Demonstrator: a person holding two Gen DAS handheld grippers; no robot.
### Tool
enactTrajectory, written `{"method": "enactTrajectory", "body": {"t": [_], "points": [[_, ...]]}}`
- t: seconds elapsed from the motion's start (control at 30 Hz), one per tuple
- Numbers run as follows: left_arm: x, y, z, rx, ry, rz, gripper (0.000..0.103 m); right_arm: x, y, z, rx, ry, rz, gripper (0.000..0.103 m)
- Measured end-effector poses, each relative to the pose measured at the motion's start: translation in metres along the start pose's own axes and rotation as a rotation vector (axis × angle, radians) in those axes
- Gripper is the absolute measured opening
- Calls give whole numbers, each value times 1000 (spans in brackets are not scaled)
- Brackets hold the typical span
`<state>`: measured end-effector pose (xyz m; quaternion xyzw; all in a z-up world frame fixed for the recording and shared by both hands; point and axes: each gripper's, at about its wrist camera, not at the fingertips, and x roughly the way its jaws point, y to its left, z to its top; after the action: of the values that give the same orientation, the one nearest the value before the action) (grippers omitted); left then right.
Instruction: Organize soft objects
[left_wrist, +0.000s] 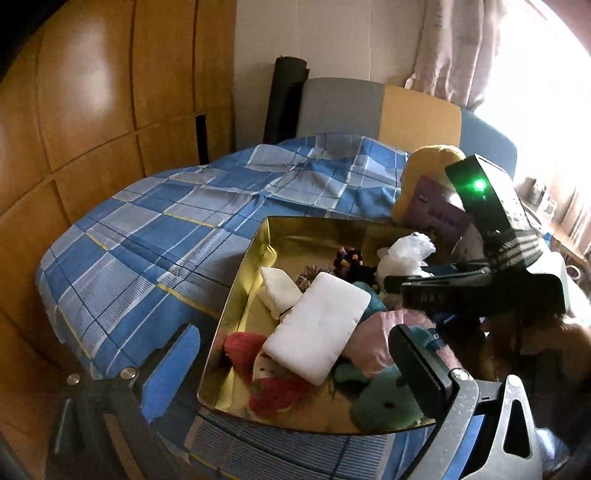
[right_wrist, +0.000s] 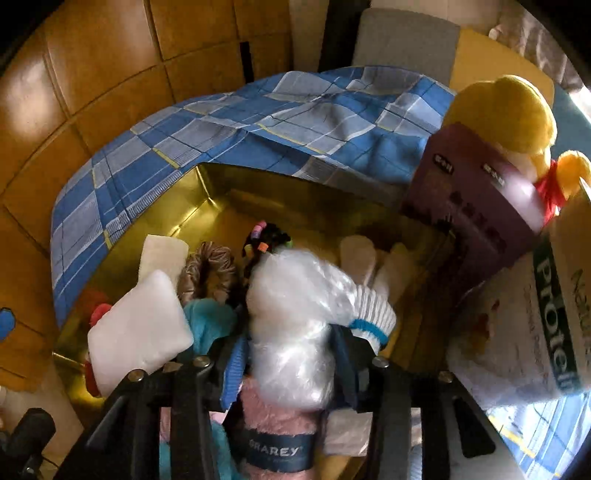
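Observation:
A gold tin tray lies on the blue checked bedspread and holds several soft things: a white foam block, red plush, green plush, a pink fluffy roll, a brown scrunchie and beaded black hair ties. My right gripper reaches into the tray from the right. It stands open, with a crinkled white plastic bag resting loosely between its fingers on the pile. My left gripper is open wide at the tray's near corner and holds nothing.
A purple box, a yellow plush and a white carton marked Protein crowd the tray's right side. A white sock with a blue stripe lies by the bag. Wooden wardrobe doors stand left of the bed.

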<state>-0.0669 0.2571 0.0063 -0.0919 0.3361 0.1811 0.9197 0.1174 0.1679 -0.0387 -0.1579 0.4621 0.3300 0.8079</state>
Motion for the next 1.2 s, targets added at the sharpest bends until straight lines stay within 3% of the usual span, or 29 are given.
{"method": "enactTrajectory", "body": {"t": [0.03,0.1,0.27,0.57,0.83,1.2], "points": [[-1,-1,1,-1,-3,0,103,-4,0,-1,10,-13,4,67],[-3,-2,1,-1,-8,6,103,-16,0,-6,15,-48,4,77],[-12,-9,1,17,-31,50,103,-51,2,-17,29,-139,-19,77],[-31,-25,-4,3,-73,30,103,-104,-6,-72,123,-296,-152,77],[-37,-43,-10,12,-74,12,103,-119,-15,-116,207,-313,-244,77],[-38,-51,-14,23,-67,9,103,-120,-7,-124,203,-322,-253,77]]}}
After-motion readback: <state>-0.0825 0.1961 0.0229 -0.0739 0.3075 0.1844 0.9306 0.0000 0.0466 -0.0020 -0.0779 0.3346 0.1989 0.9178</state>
